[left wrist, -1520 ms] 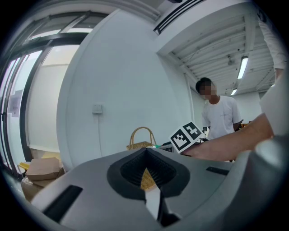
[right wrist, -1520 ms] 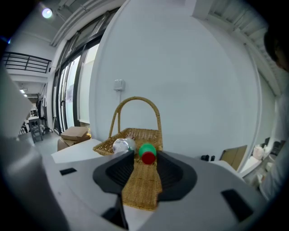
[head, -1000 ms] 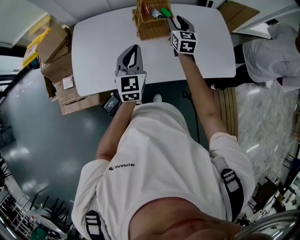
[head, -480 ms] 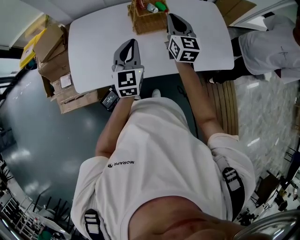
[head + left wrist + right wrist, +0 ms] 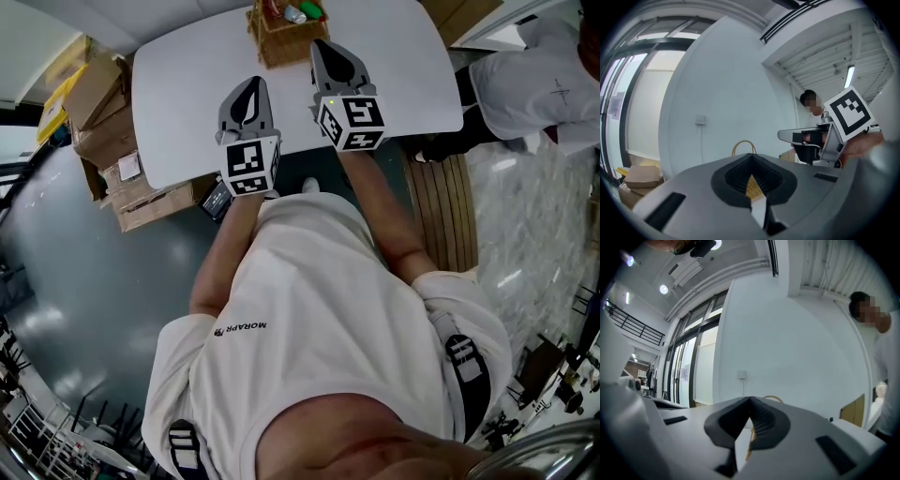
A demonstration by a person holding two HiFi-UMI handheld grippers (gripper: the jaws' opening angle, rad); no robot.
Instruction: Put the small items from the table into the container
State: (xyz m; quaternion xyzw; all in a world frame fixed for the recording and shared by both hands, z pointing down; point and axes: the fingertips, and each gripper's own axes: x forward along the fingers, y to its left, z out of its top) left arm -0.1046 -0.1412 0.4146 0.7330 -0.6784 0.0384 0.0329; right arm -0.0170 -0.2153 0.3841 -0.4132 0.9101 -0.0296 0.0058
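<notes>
Right fingers: closed tip to tip on my right gripper [image 5: 750, 401], with nothing between them. The slit below the tips shows only a sliver of wicker.
Left fingers: closed as well on my left gripper [image 5: 752, 160], and empty. Wicker and a strip of white table show through the gap beneath the tips.
Gripper positions: in the head view both hang over the table [image 5: 178, 84], on my side of the container. The right one is nearer it, with its tip just beside the near right corner. I cannot confirm contact.
Container: a wicker basket [image 5: 279, 42] stands at the far edge of the table, its upper part cut off by the frame.
Contents: a green item [image 5: 310, 11], a pale item [image 5: 292, 16] and something red [image 5: 272, 7] lie inside. They are too small and too cropped to identify.
Basket handle: the arch [image 5: 743, 143] shows above the left gripper's body, which hides the rest of the basket.
Surroundings: cardboard boxes [image 5: 103, 103] sit on the floor left of the table. A second person in white [image 5: 534, 75] is at the right, partly out of frame.
</notes>
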